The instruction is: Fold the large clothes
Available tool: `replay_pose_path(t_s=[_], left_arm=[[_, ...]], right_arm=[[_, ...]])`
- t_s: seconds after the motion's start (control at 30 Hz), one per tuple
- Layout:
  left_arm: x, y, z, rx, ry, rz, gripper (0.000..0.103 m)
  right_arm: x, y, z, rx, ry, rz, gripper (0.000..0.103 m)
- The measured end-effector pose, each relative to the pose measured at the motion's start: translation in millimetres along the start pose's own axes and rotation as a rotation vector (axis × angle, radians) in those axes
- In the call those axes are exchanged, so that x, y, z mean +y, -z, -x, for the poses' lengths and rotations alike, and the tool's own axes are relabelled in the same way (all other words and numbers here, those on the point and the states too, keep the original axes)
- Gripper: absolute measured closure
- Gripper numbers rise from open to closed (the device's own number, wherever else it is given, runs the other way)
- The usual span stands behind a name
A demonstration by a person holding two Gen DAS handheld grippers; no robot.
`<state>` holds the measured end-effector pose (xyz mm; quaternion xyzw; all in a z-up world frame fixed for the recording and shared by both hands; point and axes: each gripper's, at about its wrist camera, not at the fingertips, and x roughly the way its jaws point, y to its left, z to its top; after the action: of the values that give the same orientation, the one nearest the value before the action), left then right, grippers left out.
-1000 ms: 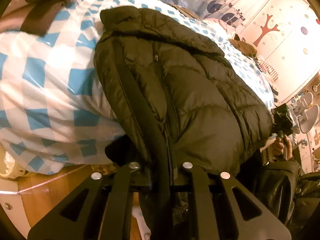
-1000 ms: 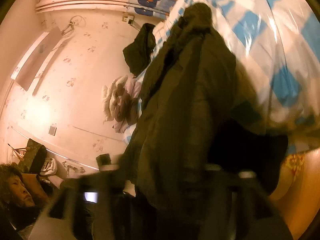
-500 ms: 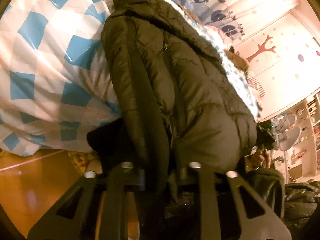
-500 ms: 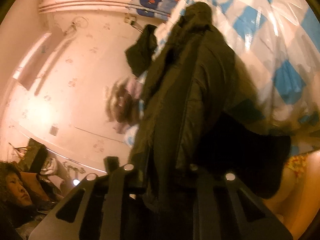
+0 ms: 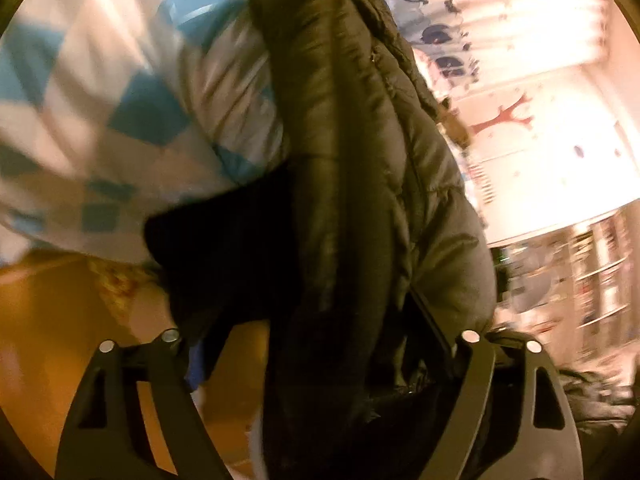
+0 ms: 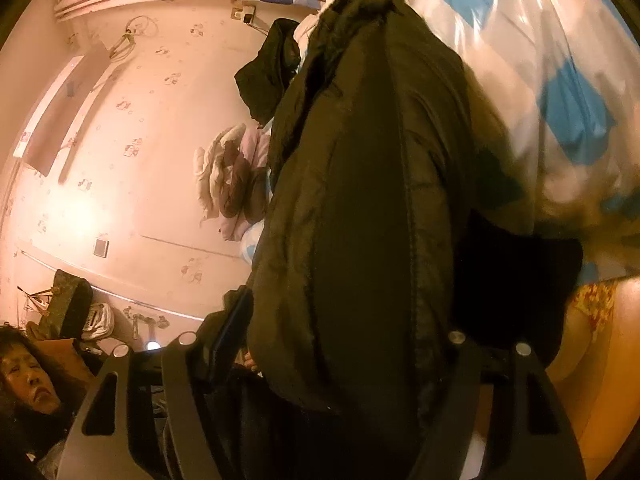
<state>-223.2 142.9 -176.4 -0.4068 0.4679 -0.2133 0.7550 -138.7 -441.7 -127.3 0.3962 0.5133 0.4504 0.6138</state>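
A large dark olive puffer jacket (image 5: 360, 152) lies on a bed with a blue and white checked cover (image 5: 120, 92), its lower part hanging over the bed's edge. It also shows in the right wrist view (image 6: 360, 200). My left gripper (image 5: 320, 344) has its jaws wide apart, with the jacket's hem bunched loosely between them. My right gripper (image 6: 320, 344) is also spread wide with jacket fabric passing between its fingers. The fingertips of both are hidden by the cloth.
Wooden floor (image 5: 52, 320) lies below the bed's edge. A whale-print curtain (image 5: 436, 36) and a cabinet with a tree decal (image 5: 508, 116) stand behind. In the right wrist view a pile of clothes (image 6: 236, 176) lies on the bed, and a person's face (image 6: 32, 376) is at lower left.
Both grippers have opened from shut on the jacket's hem to wide apart. The left view has swung down and closer to the jacket, with motion blur.
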Motion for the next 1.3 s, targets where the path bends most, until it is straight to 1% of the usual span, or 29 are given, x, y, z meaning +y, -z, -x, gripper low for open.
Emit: replay_pose_path(t_s=[0.03,0.07,0.1,0.17,0.27,0.33,0.4,0.47,0.5,0.53,0.57,0.6,0.63,0.67,0.7,0.77,0.87,0.97,1.07,1.1,1.2,1.23,1.3], left_arm=[[5.3,0.0,-2.3,0.002,0.023,0.008,0.019],[10.3,-0.9,-4.9,0.006,0.045,0.02,0.017],[18.2,-1.8,-9.3,0.013,0.086,0.035,0.016],[28.9,-2.7,-12.4,0.013,0.121,0.05,0.016],[40.1,-3.8,-16.2,0.01,0.206,0.071,0.015],[43.6,-5.0,-19.5,0.015,0.243,0.073,0.013],[42.8,-6.8,-30.0,0.032,0.28,0.085,0.013],[34.8,-8.2,-37.5,0.044,0.285,0.069,0.013],[30.6,-8.2,-38.1,0.037,0.283,0.061,0.02],[24.3,-8.3,-37.9,0.035,0.283,0.053,0.046],[18.0,-8.7,-36.0,0.033,0.275,0.053,0.058],[10.1,-9.5,-31.7,0.018,0.243,0.042,0.077],[-0.4,-10.1,-27.0,0.002,0.198,0.018,0.085],[-11.7,-11.1,-20.4,-0.012,0.152,-0.008,0.089],[-28.8,-12.4,-13.0,-0.031,0.103,-0.039,0.093],[-64.5,-16.8,3.6,-0.078,0.059,-0.108,0.096],[-111.9,-24.0,28.5,-0.146,0.043,-0.198,0.097],[-151.9,-27.8,42.2,-0.171,0.044,-0.275,0.098],[-180.1,-31.2,66.8,-0.19,0.074,-0.333,0.098],[-186.4,-29.6,71.4,-0.2,0.08,-0.344,0.098],[-189.4,-26.7,91.2,-0.239,0.1,-0.346,0.098],[-182.3,-24.5,94.9,-0.251,0.105,-0.338,0.098],[-166.2,-27.1,100.7,-0.272,0.125,-0.288,0.098]], right_arm=[[-2.3,0.3,-1.1,0.003,-0.005,-0.002,0.034],[-4.6,0.5,-2.3,0.011,-0.009,-0.003,0.034],[-7.0,0.6,-3.3,0.019,-0.013,-0.004,0.034],[-13.7,-0.4,-3.7,0.035,-0.011,-0.016,0.034],[-24.8,-1.5,0.9,0.043,-0.038,-0.038,0.034],[-27.3,-1.8,3.1,0.034,-0.081,-0.047,0.034],[-27.3,-2.4,2.6,0.035,-0.091,-0.045,0.034],[-22.6,-1.8,0.9,0.033,-0.082,-0.024,0.034],[-19.6,-1.4,0.6,0.027,-0.071,-0.01,0.037],[-13.5,-0.6,1.4,0.012,-0.054,0.011,0.044],[-10.4,-0.9,2.8,-0.001,-0.039,0.019,0.067],[-6.2,0.4,2.9,-0.012,-0.024,0.021,0.075],[-1.0,1.6,4.2,-0.037,-0.02,0.024,0.077],[3.3,1.9,5.5,-0.053,-0.029,0.024,0.082],[9.7,2.1,6.4,-0.071,-0.047,0.027,0.085],[31.6,1.0,9.6,-0.118,-0.11,0.055,0.086],[66.3,-4.7,12.2,-0.16,-0.22,0.108,0.087],[93.8,-6.0,13.5,-0.165,-0.305,0.163,0.087],[110.0,-2.8,24.9,-0.188,-0.356,0.2,0.087],[115.1,-0.6,31.2,-0.204,-0.379,0.21,0.087],[119.6,0.8,46.2,-0.244,-0.42,0.222,0.087],[118.7,2.5,50.8,-0.263,-0.429,0.22,0.087],[109.2,3.0,57.3,-0.292,-0.451,0.197,0.087]])
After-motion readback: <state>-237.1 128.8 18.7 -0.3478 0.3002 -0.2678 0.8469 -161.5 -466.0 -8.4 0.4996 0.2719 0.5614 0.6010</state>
